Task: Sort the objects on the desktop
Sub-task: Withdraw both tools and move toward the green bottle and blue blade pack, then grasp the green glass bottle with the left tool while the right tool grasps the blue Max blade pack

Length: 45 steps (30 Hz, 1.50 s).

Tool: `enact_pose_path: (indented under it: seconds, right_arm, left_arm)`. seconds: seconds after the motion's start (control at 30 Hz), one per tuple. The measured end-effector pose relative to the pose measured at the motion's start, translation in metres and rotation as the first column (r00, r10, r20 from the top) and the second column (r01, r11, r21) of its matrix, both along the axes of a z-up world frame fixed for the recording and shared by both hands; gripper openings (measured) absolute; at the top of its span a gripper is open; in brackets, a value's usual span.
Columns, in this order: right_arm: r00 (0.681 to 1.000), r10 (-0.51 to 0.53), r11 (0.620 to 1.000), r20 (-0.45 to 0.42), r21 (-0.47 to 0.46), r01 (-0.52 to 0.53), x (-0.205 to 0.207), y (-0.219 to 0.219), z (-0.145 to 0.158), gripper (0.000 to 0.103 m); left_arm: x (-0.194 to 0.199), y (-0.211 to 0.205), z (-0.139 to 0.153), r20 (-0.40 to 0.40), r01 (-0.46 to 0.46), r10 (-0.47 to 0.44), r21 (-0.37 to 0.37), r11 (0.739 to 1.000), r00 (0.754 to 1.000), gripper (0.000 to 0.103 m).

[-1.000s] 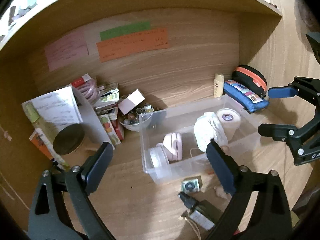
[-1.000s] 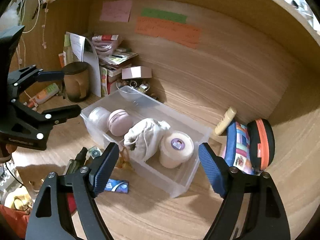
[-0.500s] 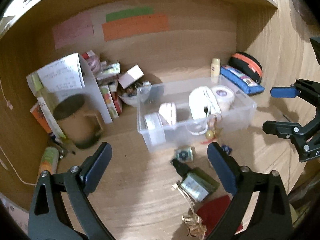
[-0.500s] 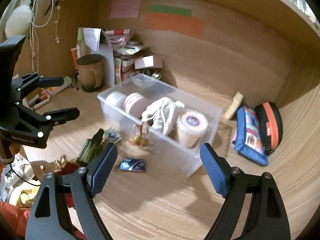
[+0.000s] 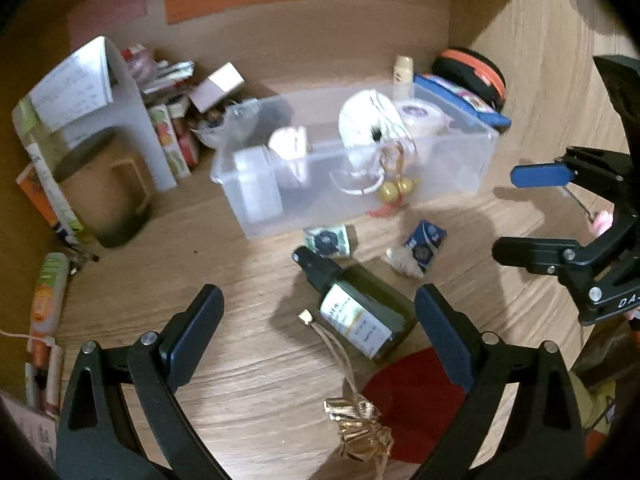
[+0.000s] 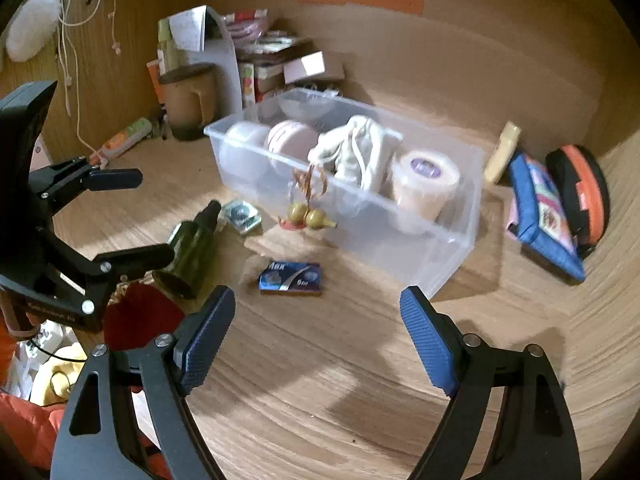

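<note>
The left gripper (image 5: pixel 318 326) hangs above the wooden desk (image 5: pixel 248 376) with its fingers wide apart and nothing between them; a dark green bottle (image 5: pixel 356 308) lies on its side on the desk just ahead of them. The right gripper (image 6: pixel 316 334) is likewise spread wide and empty, over bare desk in front of a blue packet (image 6: pixel 290 278).

A clear plastic box (image 6: pixel 440 236) stands further back on the desk. Inside it, in a row, sit a white round case (image 6: pixel 244 136), a pink round case (image 6: pixel 290 140), a white cloth pouch (image 6: pixel 360 152) and a roll of tape (image 6: pixel 424 180). A pair of small gold gourds on a cord (image 6: pixel 310 218) rests against the front wall of the box (the cord runs up that wall). A small square sachet (image 6: pixel 240 214) lies between the bottle's neck and the box.

To the right of the box lie a blue pencil case (image 6: pixel 544 220) and a black-and-orange round case (image 6: pixel 584 196). A brown mug (image 6: pixel 188 98) stands to the left, beside stacked cartons. A gold bow (image 5: pixel 360 432) and a red pouch (image 5: pixel 412 400) lie nearest the left gripper.
</note>
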State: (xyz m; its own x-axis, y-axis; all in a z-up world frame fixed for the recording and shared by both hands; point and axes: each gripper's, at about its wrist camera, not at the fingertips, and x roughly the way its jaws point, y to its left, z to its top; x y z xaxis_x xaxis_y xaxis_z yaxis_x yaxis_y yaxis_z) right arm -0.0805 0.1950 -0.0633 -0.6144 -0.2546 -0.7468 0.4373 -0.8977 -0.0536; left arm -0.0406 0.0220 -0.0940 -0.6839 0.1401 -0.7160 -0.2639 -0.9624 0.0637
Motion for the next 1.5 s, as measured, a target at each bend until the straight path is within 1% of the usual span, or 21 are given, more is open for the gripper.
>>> enact_pose_path:
  seconds: [0.1, 0.23, 0.47, 0.53, 0.6, 0.7, 0.8, 0.87, 0.93, 1.0, 1.03, 1.07, 1.1, 1.2, 1.27, 1.33, 1.4, 1.43, 1.5]
  right_arm:
    - [0.999, 0.012, 1.0, 0.034, -0.004, -0.012, -0.006, -0.004, -0.012, 0.083]
    - [0.998, 0.031, 0.999, 0.055, 0.015, -0.032, -0.013, -0.013, -0.026, 0.083]
    - [0.998, 0.044, 0.997, 0.051, 0.056, -0.047, -0.027, -0.023, -0.039, 0.08]
    - [0.997, 0.044, 0.997, 0.057, 0.063, -0.047, -0.032, -0.023, -0.041, 0.077]
    - [0.996, 0.044, 0.997, 0.076, 0.063, -0.048, -0.039, -0.023, -0.044, 0.069]
    - [0.995, 0.05, 0.996, 0.092, 0.064, -0.056, -0.044, -0.024, -0.047, 0.067]
    - [0.994, 0.057, 0.996, 0.09, 0.065, -0.063, -0.046, -0.027, -0.048, 0.067]
    - [0.994, 0.062, 0.996, 0.09, 0.062, -0.068, -0.048, -0.029, -0.048, 0.067]
    - [0.994, 0.067, 0.996, 0.091, 0.056, -0.072, -0.049, -0.031, -0.048, 0.062]
    - [0.992, 0.076, 0.996, 0.097, 0.04, -0.08, -0.05, -0.032, -0.048, 0.054]
    - [0.992, 0.079, 0.996, 0.098, 0.034, -0.083, -0.05, -0.032, -0.048, 0.052]
    - [0.992, 0.079, 0.996, 0.097, 0.029, -0.082, -0.05, -0.032, -0.048, 0.047]
    - [0.991, 0.083, 0.996, 0.101, 0.021, -0.085, -0.05, -0.032, -0.048, 0.045]
    - [0.991, 0.08, 0.997, 0.107, 0.006, -0.081, -0.05, -0.03, -0.048, 0.045]
    - [0.991, 0.075, 0.997, 0.108, 0.005, -0.076, -0.049, -0.029, -0.048, 0.045]
    - [0.992, 0.067, 0.998, 0.107, 0.006, -0.068, -0.048, -0.028, -0.048, 0.045]
    - [0.993, 0.056, 0.998, 0.1, 0.002, -0.056, -0.046, -0.024, -0.047, 0.045]
    - [0.995, 0.046, 0.999, 0.092, -0.003, -0.045, -0.045, -0.022, -0.046, 0.045]
    - [0.996, 0.031, 0.999, 0.084, -0.022, -0.029, -0.043, -0.016, -0.043, 0.045]
  left_arm:
    - [-0.006, 0.002, -0.008, 0.028, 0.014, -0.014, 0.005, 1.0, 0.999, 0.098]
    - [-0.018, 0.002, -0.018, 0.07, 0.019, -0.02, 0.009, 1.0, 0.997, 0.098]
    - [-0.029, -0.003, -0.022, 0.081, 0.017, -0.019, 0.024, 1.0, 0.997, 0.098]
    - [-0.03, -0.005, -0.023, 0.086, 0.014, -0.017, 0.028, 1.0, 0.996, 0.098]
    - [-0.03, -0.006, -0.024, 0.085, 0.013, -0.015, 0.024, 1.0, 0.996, 0.098]
    - [-0.028, -0.007, -0.024, 0.081, 0.012, -0.013, 0.017, 1.0, 0.997, 0.097]
    - [-0.028, -0.007, -0.024, 0.085, 0.019, -0.02, 0.01, 1.0, 0.996, 0.085]
    - [-0.029, -0.006, -0.026, 0.098, 0.024, -0.025, 0.003, 1.0, 0.995, 0.075]
    - [-0.031, -0.005, -0.029, 0.107, 0.029, -0.029, 0.001, 1.0, 0.994, 0.07]
    - [-0.033, -0.006, -0.032, 0.119, 0.025, -0.025, 0.003, 1.0, 0.993, 0.067]
    - [-0.033, -0.007, -0.033, 0.121, 0.022, -0.023, 0.012, 1.0, 0.992, 0.066]
    - [-0.034, -0.009, -0.033, 0.126, 0.021, -0.024, 0.025, 0.999, 0.992, 0.064]
    - [-0.035, -0.01, -0.033, 0.125, 0.018, -0.022, 0.03, 0.999, 0.992, 0.062]
    - [-0.035, -0.012, -0.032, 0.12, 0.005, -0.009, 0.036, 0.999, 0.993, 0.054]
    - [-0.035, -0.014, -0.031, 0.117, 0.004, -0.01, 0.05, 0.999, 0.993, 0.044]
    - [-0.035, -0.016, -0.031, 0.115, 0.002, -0.009, 0.063, 0.998, 0.993, 0.041]
    - [-0.033, -0.02, -0.031, 0.109, -0.016, 0.007, 0.084, 0.996, 0.994, 0.041]
    - [-0.033, -0.021, -0.03, 0.105, -0.027, 0.018, 0.082, 0.996, 0.994, 0.041]
    - [-0.029, -0.025, -0.026, 0.078, -0.045, 0.038, 0.096, 0.994, 0.996, 0.041]
